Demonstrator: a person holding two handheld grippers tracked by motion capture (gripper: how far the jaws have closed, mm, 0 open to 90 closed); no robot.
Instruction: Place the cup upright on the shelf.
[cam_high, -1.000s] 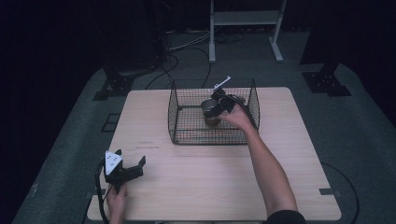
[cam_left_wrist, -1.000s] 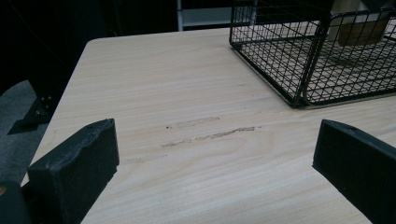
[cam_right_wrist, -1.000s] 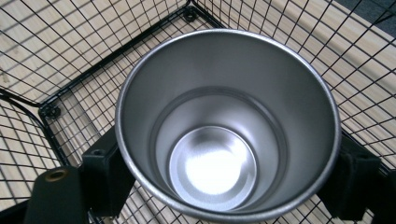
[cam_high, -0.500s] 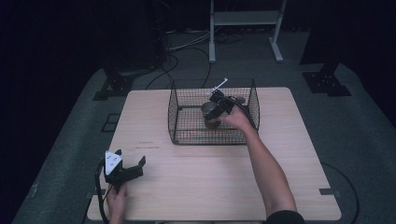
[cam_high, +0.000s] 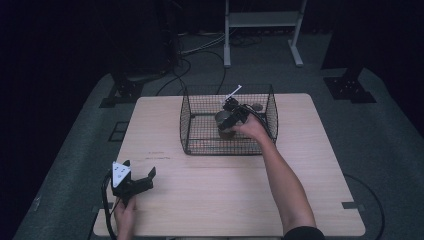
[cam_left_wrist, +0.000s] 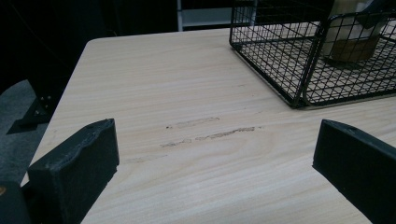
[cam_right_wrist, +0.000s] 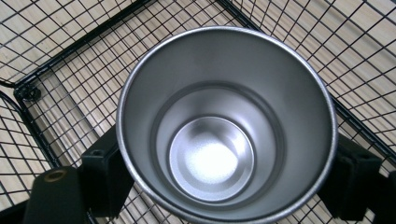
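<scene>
A steel cup (cam_right_wrist: 224, 126) stands upright inside a black wire basket (cam_high: 190, 125) on the wooden table. My right gripper (cam_right_wrist: 227, 172) reaches down into the basket, one jaw on each side of the cup, pressing its wall. Its jaws have just eased open slightly, with the cup still between them. From above, the right gripper (cam_high: 231, 117) and cup (cam_high: 223, 121) sit in the basket's middle. My left gripper (cam_high: 139, 169) rests open near the table's front left corner, nothing between its jaws. In the left gripper view, its jaws (cam_left_wrist: 215, 158) frame bare wood, with the basket (cam_left_wrist: 289, 60) ahead.
The basket has tall mesh walls around the cup. Faint scuff marks (cam_left_wrist: 210, 133) lie on the wood between the left gripper and the basket. A white stand (cam_high: 262, 30) and cables are on the floor beyond the table.
</scene>
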